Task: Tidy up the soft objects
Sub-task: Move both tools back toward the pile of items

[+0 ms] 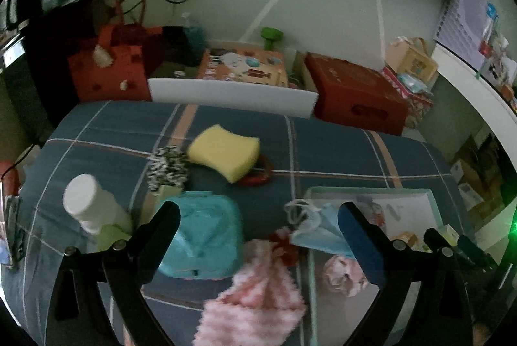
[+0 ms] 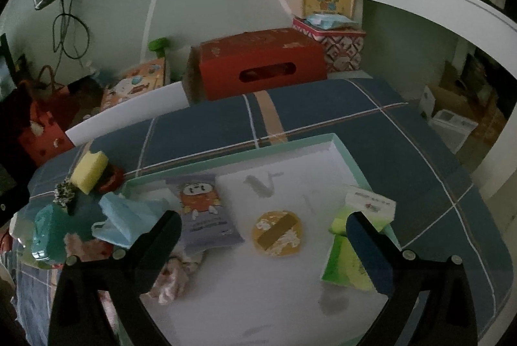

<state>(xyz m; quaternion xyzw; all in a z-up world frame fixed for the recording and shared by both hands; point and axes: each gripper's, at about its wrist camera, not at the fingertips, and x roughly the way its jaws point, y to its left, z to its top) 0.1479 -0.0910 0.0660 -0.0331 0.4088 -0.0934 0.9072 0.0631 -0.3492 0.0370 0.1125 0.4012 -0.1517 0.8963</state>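
On the blue plaid cloth lie a yellow sponge [image 1: 224,152], a black-and-white fuzzy scrunchie [image 1: 168,166], a teal pouch [image 1: 203,239] and a pink fluffy cloth [image 1: 255,291]. A blue face mask [image 1: 316,226] drapes over the left rim of the mint-edged tray [image 1: 404,192]. My left gripper [image 1: 258,216] hangs open above the pouch and the pink cloth, holding nothing. My right gripper [image 2: 261,229] is open over the tray [image 2: 332,139], with nothing between its fingers. The tray holds a purple packet [image 2: 206,210], a round orange disc [image 2: 279,233], a green pack [image 2: 345,262] and a pink scrunchie [image 2: 174,278].
A white bottle [image 1: 90,204] stands at the cloth's left edge. A red ring [image 1: 261,176] pokes out from under the sponge. Behind the cloth are a red box [image 2: 258,65], a white bin [image 1: 232,94] and a red bag [image 1: 106,71]. A white shelf [image 2: 436,3] curves at the right.
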